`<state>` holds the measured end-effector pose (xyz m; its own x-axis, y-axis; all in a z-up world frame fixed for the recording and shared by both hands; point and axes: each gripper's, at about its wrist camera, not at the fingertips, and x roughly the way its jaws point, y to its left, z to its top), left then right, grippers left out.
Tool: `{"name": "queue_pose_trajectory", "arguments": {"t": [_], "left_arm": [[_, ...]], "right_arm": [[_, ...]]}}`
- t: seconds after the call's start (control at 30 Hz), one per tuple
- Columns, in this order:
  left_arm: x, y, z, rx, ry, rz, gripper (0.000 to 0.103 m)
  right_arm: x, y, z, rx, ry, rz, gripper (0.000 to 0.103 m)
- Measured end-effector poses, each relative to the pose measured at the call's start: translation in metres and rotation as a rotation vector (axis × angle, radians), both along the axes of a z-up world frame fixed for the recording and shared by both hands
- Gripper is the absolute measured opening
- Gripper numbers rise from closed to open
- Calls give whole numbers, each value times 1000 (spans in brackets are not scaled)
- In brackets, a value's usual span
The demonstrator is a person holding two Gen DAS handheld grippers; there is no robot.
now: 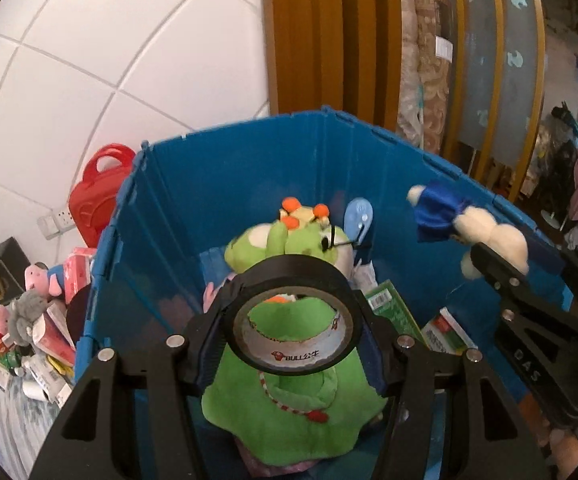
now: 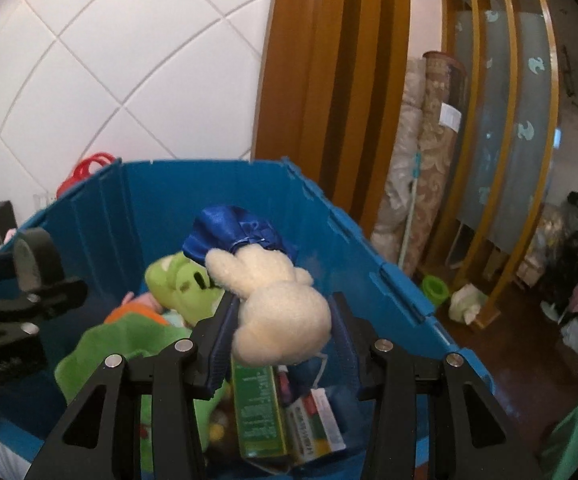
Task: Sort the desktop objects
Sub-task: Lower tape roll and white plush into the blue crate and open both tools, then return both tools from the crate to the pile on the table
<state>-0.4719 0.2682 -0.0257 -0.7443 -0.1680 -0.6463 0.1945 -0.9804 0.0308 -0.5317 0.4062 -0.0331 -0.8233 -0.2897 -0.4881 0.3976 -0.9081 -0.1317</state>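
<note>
At nine o'clock of the left view, your unsorted pile (image 1: 37,328) of toys and packets lies on the desk outside the bin (image 1: 249,168), so plenty is left to sort.

Your left gripper (image 1: 293,320) is clamped on the tape (image 1: 293,312), pads pressing its outer rim from both sides, and holds it over the bin's middle, right above the green plush (image 1: 289,408). Let go here and, as I judge it, the tape lands on soft, sloped fabric and may roll toward the wall or the green box (image 1: 393,312) at three o'clock; a low release would limit that.

Your right gripper (image 2: 281,344) grasps the white doll (image 2: 281,312) in the blue dress (image 2: 233,236), above the boxes at the bin's right side. The grip looks shallow: most of the doll bulges forward past the pads, dress end toward twelve o'clock. A jolt could slip it out early, and near the two o'clock rim it could tip outside onto the floor.

Both tools are close together over the bin; crossing paths risks a knock that frees either load.
</note>
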Motion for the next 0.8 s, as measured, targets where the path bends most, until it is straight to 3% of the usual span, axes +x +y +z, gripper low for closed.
{"name": "queue_pose_trajectory", "arguments": {"t": [0.03, 0.17, 0.23, 0.3, 0.37, 0.4, 0.57, 0.7, 0.8], "left_arm": [[-1, -1, 0, 1, -3, 2, 58], [2, 1, 3, -10, 4, 6, 79], [3, 1, 3, -12, 7, 5, 80], [4, 1, 3, -4, 6, 7, 80], [6, 0, 3, 8, 12, 6, 80], [7, -1, 4, 12, 17, 1, 81], [23, -8, 14, 30, 63, -5, 81], [39, -21, 24, 24, 101, 22, 90], [55, -34, 30, 14, 129, 49, 91]], "right_arm": [[-1, -1, -2, 3, -7, 2, 46], [-1, -1, -3, 9, -8, 7, 49], [0, -1, -2, 10, -4, 6, 55], [1, 1, -1, 7, 2, 3, 68], [2, 1, 1, 2, 8, -4, 98], [4, 2, 2, -4, 16, -7, 103], [15, 5, 15, -28, 52, -9, 103], [26, -2, 23, -32, 65, -1, 103], [39, -13, 30, -49, 81, 29, 103]]}}
